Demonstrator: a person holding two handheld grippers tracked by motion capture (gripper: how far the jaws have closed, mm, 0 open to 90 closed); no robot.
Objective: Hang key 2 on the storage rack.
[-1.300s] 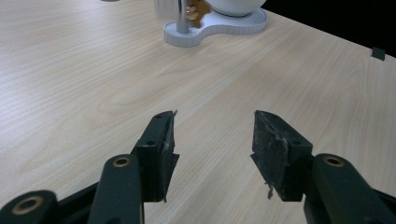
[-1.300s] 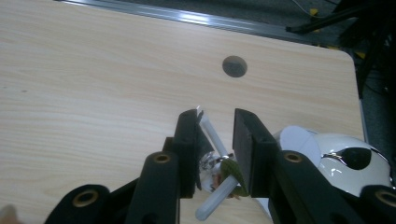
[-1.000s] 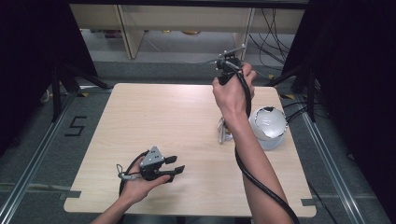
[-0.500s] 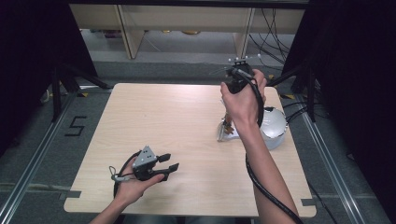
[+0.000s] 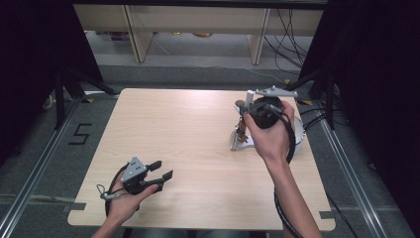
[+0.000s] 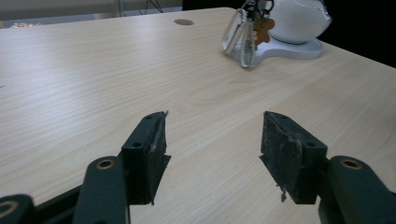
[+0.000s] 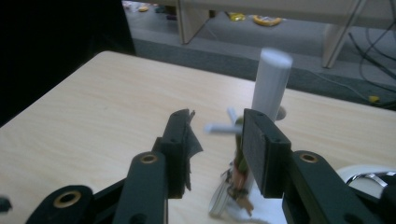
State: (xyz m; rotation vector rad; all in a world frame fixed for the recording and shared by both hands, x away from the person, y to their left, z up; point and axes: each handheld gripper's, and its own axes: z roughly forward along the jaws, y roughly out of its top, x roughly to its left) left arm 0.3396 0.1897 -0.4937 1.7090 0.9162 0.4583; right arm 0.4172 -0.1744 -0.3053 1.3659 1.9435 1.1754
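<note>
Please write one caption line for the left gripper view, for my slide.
Left gripper with jaws open above the wooden table; a bunch of keyrings hangs before a white stand.

A bunch of keys [image 6: 246,32] with clear loops and a small brown charm hangs from a white post [image 7: 269,84] on a white stand [image 6: 299,46], near the wooden table's [image 5: 188,134] right edge.
</note>
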